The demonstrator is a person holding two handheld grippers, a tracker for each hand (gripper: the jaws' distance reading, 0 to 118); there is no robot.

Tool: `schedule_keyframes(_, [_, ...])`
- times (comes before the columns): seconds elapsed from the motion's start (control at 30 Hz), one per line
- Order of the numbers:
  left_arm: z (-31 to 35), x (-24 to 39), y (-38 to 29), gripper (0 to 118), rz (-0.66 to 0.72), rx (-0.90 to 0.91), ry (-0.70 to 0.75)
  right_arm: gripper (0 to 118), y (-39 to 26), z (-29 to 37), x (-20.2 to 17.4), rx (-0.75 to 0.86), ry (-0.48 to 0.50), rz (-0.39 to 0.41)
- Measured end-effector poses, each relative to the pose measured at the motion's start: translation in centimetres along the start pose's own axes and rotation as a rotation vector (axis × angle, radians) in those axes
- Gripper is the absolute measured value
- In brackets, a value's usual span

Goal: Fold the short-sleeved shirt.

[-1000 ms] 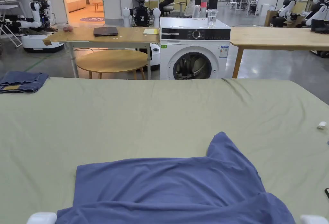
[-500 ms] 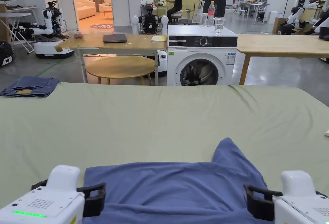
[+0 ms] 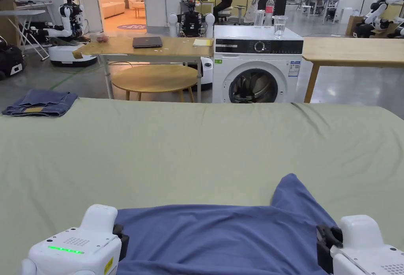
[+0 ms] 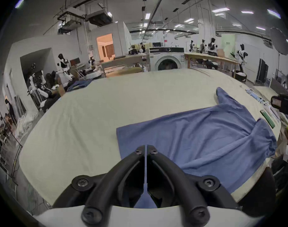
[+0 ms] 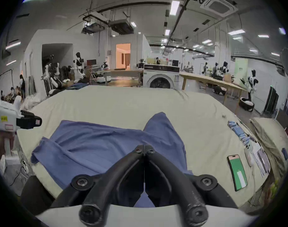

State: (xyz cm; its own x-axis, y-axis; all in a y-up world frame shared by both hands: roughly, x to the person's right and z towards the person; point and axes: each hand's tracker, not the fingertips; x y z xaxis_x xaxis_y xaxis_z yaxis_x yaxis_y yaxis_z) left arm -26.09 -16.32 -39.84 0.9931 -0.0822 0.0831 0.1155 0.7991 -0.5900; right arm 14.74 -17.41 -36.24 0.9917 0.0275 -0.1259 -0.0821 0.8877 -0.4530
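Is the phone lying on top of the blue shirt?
No. In the right gripper view the phone lies on the green sheet, off to the right of the blue shirt and apart from it.

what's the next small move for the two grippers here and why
Probably open both and lower them onto the near edge of the blue shirt. The left gripper and right gripper have jaws closed with no cloth between them, and the shirt lies partly spread, one sleeve pointing away.

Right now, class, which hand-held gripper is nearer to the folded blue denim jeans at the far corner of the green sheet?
Left. The left hand-held gripper is on the same side as the folded blue denim jeans; the right hand-held gripper sits across the blue shirt, farther away.
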Motion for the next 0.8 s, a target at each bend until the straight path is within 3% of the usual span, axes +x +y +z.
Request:
schedule_keyframes(0.13, [-5.0, -1.6, 0.8, 5, 0.008, -0.044, 0.022, 0, 0.0, -2.9, 1.3, -0.05, -0.013, 0.013])
schedule_keyframes(0.2, [-8.4, -2.3, 1.8, 80, 0.017, -0.108, 0.052, 0, 0.1, -4.5, 2.1, -0.07, -0.021, 0.012])
schedule_keyframes(0.23, [-10.0, -2.7, 2.2, 106, 0.016, -0.113, 0.061, 0, 0.1, -5.4, 2.7, -0.082, -0.029, 0.014])
schedule_keyframes(0.27, [-11.4, -3.0, 2.6, 110, 0.011, -0.104, 0.075, 0, 0.1, -6.4, 3.3, -0.096, -0.038, 0.013])
schedule_keyframes(0.43, [-18.4, -3.9, 4.3, 109, -0.01, -0.212, 0.12, 0, 0.8, -10.5, 6.8, -0.166, -0.082, -0.025])
schedule_keyframes(0.53, [-20.5, -3.7, 4.8, 78, -0.047, -0.295, 0.061, 1, 1.5, -13.2, 9.3, -0.201, -0.102, -0.068])
schedule_keyframes(0.57, [-20.2, -3.5, 5.0, 60, -0.062, -0.292, 0.014, 22, 1.8, -14.4, 10.1, -0.215, -0.102, -0.08])
schedule_keyframes(0.67, [-18.5, -2.8, 5.8, 2, -0.082, -0.266, -0.001, 114, 2.2, -17.6, 11.7, -0.261, -0.061, -0.12])
schedule_keyframes(0.8, [-16.9, -2.8, 6.0, 2, -0.065, -0.24, -0.007, 117, 1.8, -21.9, 12.4, -0.371, -0.084, -0.094])
